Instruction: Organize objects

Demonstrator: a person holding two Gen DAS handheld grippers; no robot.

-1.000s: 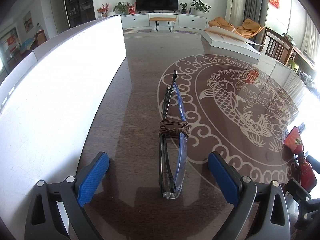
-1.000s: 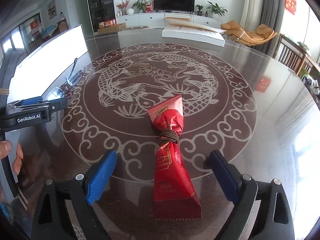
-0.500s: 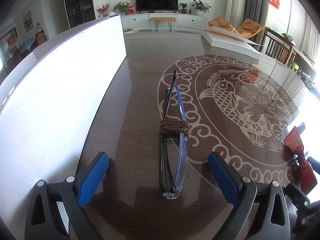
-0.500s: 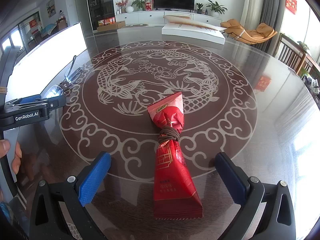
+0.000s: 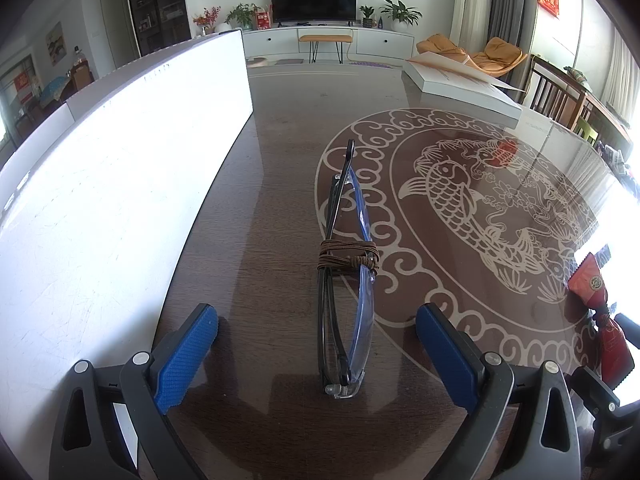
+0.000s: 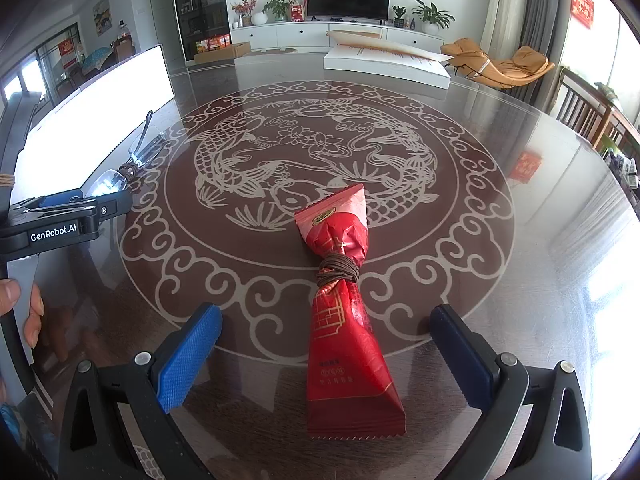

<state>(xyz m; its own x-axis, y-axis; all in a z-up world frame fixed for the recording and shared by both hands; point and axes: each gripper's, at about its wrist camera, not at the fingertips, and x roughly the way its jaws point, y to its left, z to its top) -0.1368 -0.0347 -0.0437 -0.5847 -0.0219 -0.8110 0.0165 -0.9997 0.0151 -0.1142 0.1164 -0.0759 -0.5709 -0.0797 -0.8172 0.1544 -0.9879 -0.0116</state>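
My right claw (image 6: 326,354) stands as wide as it goes, its jaws having just been opening, and it grips nothing: the red packet (image 6: 348,344) lies on the counter (image 6: 500,264) between the blue pads (image 6: 188,360), clear of both. The packet's long axis runs straight away from me, in line with the fingers, its flat sealed end nearest and its far end pointing out past the cord (image 6: 337,272) wound round its waist. So a close would take it across its narrow width, just short of the cord, I judge

My left claw (image 5: 316,354) is open as well and empty. The folded glasses (image 5: 346,280) rest on the counter between its pads (image 5: 186,360), touching neither, also lengthwise along the fingers, one hinge end nearest me. A brown cord (image 5: 347,258) binds them at the middle, further out than the pad tips

Each thing sits inside its own claw, so neither hand needs to cross. The white board (image 5: 120,184) lies close off the left claw's left side
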